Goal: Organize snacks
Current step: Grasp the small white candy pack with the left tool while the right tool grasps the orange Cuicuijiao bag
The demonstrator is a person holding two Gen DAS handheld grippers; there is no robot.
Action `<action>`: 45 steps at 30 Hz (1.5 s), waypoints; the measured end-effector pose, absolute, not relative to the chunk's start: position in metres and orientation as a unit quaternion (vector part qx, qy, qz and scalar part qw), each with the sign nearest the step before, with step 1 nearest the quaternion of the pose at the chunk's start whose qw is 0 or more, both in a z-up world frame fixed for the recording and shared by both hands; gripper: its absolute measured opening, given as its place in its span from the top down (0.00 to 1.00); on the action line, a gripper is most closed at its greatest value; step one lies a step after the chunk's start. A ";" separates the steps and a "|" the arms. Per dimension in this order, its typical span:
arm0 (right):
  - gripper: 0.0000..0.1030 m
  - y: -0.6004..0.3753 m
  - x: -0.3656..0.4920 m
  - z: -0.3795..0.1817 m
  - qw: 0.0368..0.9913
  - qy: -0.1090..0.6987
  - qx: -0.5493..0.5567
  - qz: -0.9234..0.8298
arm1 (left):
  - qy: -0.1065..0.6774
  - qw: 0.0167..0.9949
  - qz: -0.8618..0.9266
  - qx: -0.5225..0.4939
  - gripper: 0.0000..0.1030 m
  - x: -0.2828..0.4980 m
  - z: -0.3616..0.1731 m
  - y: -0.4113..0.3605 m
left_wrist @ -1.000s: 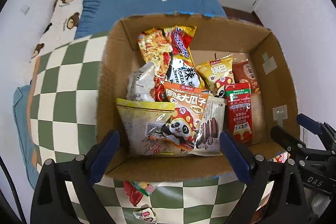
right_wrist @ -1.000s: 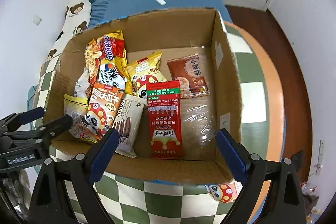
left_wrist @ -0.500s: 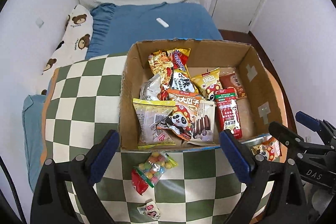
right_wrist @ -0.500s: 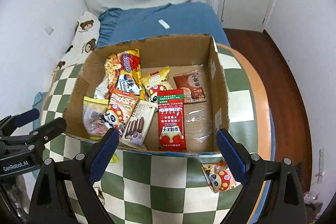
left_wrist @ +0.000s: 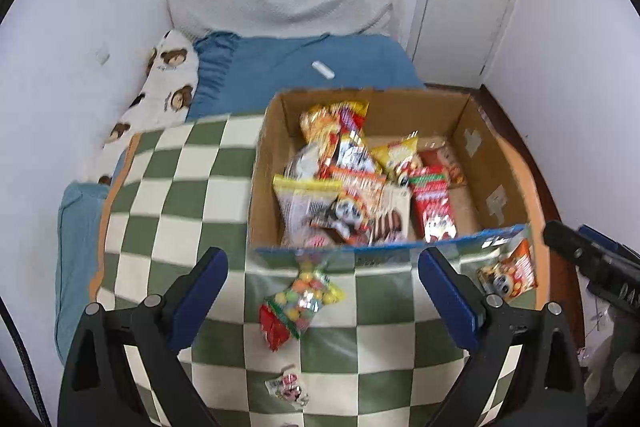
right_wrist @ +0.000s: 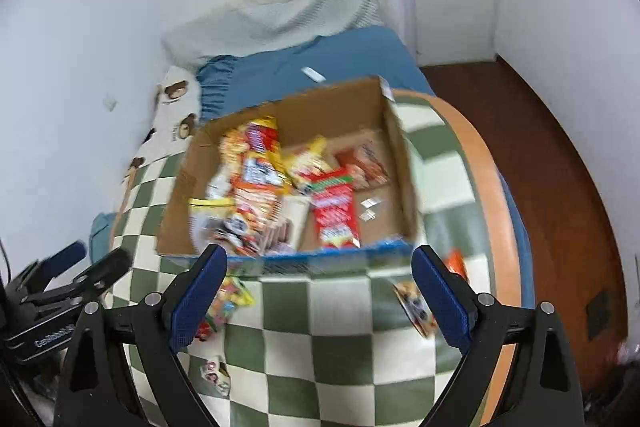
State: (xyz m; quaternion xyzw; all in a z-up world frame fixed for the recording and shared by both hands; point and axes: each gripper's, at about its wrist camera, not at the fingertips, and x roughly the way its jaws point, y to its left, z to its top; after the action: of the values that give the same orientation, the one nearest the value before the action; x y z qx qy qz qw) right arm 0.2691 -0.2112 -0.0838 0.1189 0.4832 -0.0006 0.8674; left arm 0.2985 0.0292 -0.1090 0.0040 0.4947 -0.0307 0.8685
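- The cardboard box (left_wrist: 264, 187) sat on the green-checked table (left_wrist: 168, 195), packed with snack packets, among them a red packet (left_wrist: 434, 205) and a yellow packet (left_wrist: 394, 155).
- Just in front of the box lay a bag of coloured candy (left_wrist: 304, 297); a small wrapped sweet (left_wrist: 286, 385) lay nearer the camera.
- An orange packet (left_wrist: 510, 273) lay by the box's front right corner.
- The left gripper (left_wrist: 323, 297) hung above the table, fingers spread wide, holding nothing.
- The right gripper (right_wrist: 318, 297) was likewise spread and empty.
- A blue bed (left_wrist: 288, 67) stood behind the table.
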 end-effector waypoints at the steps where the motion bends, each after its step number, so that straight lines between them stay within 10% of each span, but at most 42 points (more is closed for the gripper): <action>1: 0.07 -0.220 0.268 -0.094 0.861 0.493 0.125 -0.010 | 0.502 0.864 -0.030 0.001 0.05 0.297 -0.116 0.030; 16: 0.08 -0.321 0.287 -0.256 0.749 0.592 0.272 -0.123 | 0.614 0.789 0.009 -0.023 0.05 0.280 -0.230 0.047; 21: 0.46 -0.324 0.287 -0.282 0.734 0.602 0.277 -0.147 | 0.625 0.779 0.018 -0.040 0.05 0.279 -0.236 0.058; 27: 0.58 -0.279 0.261 -0.284 0.753 0.633 0.159 -0.081 | 0.641 0.764 0.028 -0.061 0.05 0.266 -0.246 0.083; 35: 0.57 -0.191 0.232 -0.291 0.757 0.652 0.041 0.022 | 0.700 0.712 0.014 -0.056 0.05 0.246 -0.286 0.101; 39: 0.23 -0.190 0.232 -0.274 0.758 0.646 0.082 0.039 | 0.727 0.684 -0.007 -0.063 0.05 0.235 -0.311 0.097; 43: 0.22 -0.201 0.224 -0.249 0.765 0.634 0.104 0.042 | 0.745 0.663 -0.015 -0.070 0.07 0.235 -0.344 0.092; 45: 0.21 -0.207 0.216 -0.241 0.762 0.635 0.119 0.040 | 0.746 0.663 -0.016 -0.064 0.37 0.236 -0.357 0.088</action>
State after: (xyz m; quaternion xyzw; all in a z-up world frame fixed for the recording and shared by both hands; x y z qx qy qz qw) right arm 0.2160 -0.2072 -0.2414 0.1194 0.6353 0.0399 0.7619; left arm 0.2361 0.0879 -0.3567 -0.0638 0.7459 -0.0160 0.6628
